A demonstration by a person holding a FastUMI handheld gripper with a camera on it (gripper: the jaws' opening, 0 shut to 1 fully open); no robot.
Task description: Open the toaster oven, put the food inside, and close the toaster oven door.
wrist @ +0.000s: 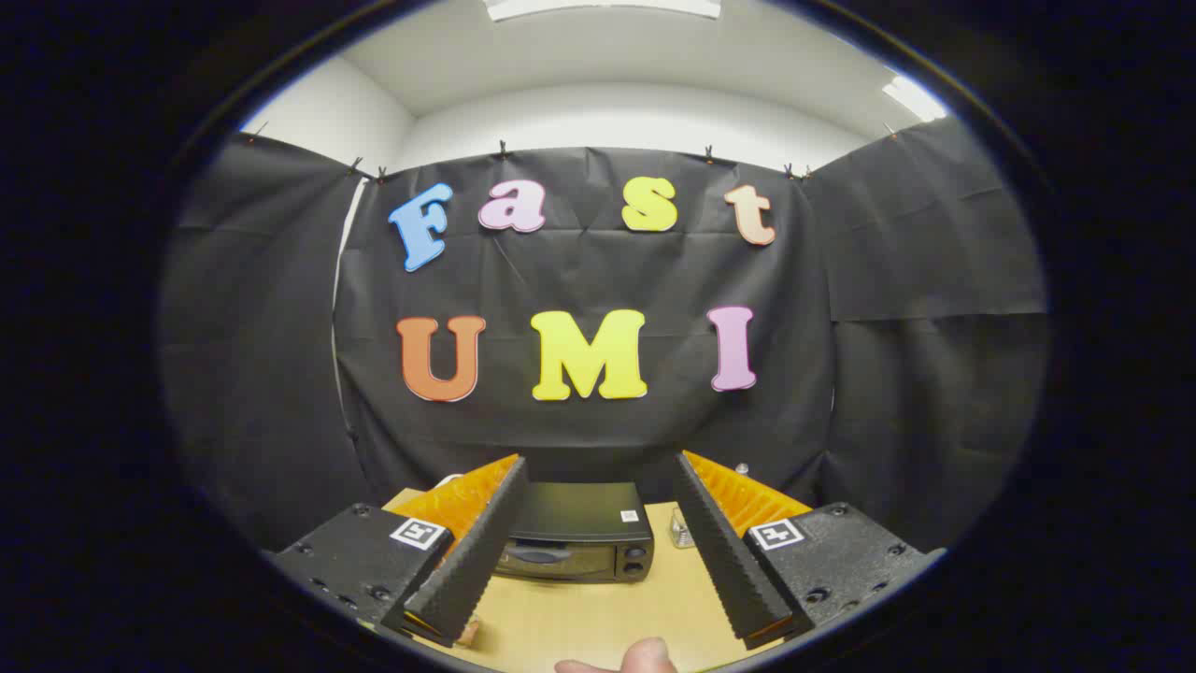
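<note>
— Nearest of all, a fingertip (643,654) is poking up at the near edge of the pale wooden table (598,617), just this side of the gripper (603,622). What are the claw's fingers doing?

— They are standing wide apart, gripping nothing. Bare tabletop is showing in the gap between them.

— And the oven?

— Beyond the fingers, toward the far side of the table, the small black toaster oven with a dark glass door (575,540) is sitting against the black cloth wall. Its door is looking closed, with the long handle across the front and two round knobs (635,559) at its right.

— So which step is this?

— By my reading, the very first one: the approach is only beginning, and the door is not yet opened.

— Where is the food?

— I cannot say for certain. Something small and pinkish (467,634) is peeking out by the left finger's tip, near the camera, but it is too hidden to name. A little clear glass-like object (682,533) is standing just right of the oven, also too small to identify.

— What is the next move asking for?

— Probably carrying the gripper forward and down to the handle, with the fingers kept spread until they are straddling it, then closing and pulling the door toward us. The oven may slide on the table if the pull is too hard.
</note>
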